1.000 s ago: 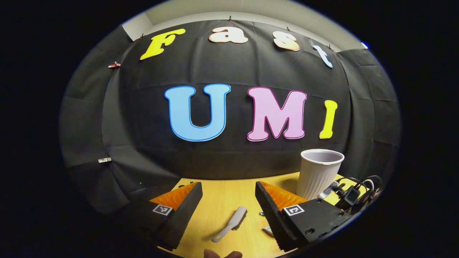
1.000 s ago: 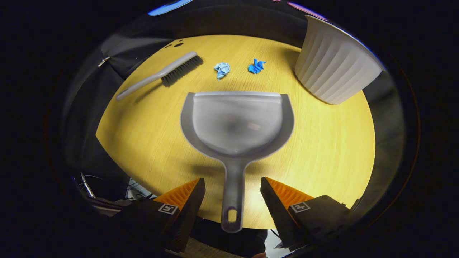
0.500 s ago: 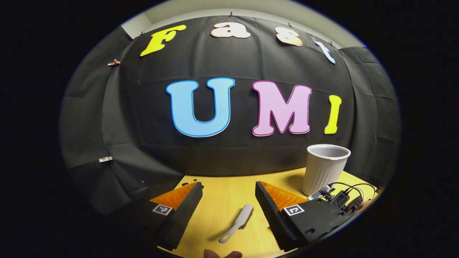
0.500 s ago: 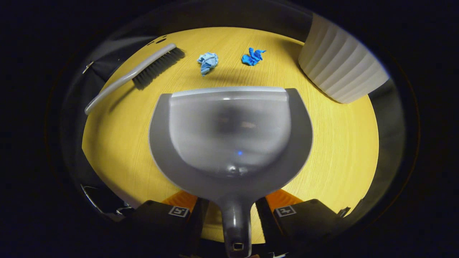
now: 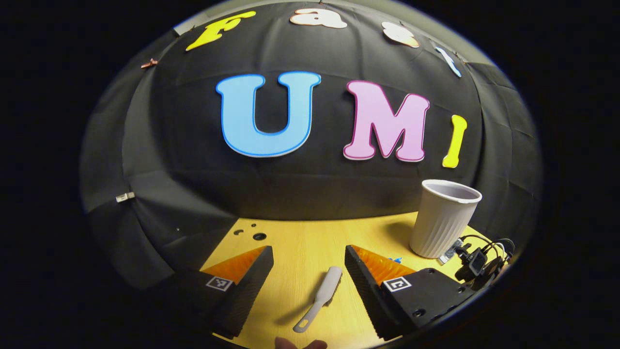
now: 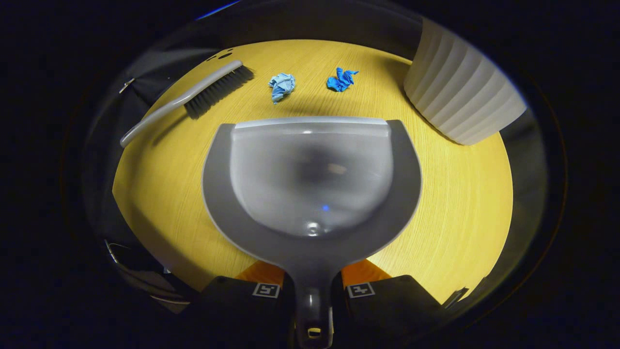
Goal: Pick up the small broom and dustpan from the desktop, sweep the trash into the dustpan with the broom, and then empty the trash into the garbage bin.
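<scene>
Right gripper view: the right gripper [image 6: 312, 291] is clamped on the dustpan [image 6: 310, 179] handle at bottom centre, both fingers pressed against it. The pan's scoop fills mid-frame on the yellow desktop [image 6: 455, 213], its lip facing the top of the frame. Just past the lip lie two bits of trash: a pale blue paper wad [image 6: 281, 85] and a darker blue wad [image 6: 341, 80], a little apart. The small broom [image 6: 193, 99] lies diagonally at upper left, bristles toward the wads. The white ribbed garbage bin [image 6: 460, 92] stands at upper right.

Left gripper view: the left gripper [image 5: 309, 271] is open, fingers spread wide at the bottom, with the broom [image 5: 319, 296] lying on the desktop between them, untouched. The bin [image 5: 445, 218] stands upright at right, with a tangle of black cables [image 5: 479, 254] just beside it.

Versus a second ago: the right fingers stood apart on either side of the handle, now closed on it; the dustpan looms larger. The left view has tilted downward, so more desktop is in sight.
</scene>
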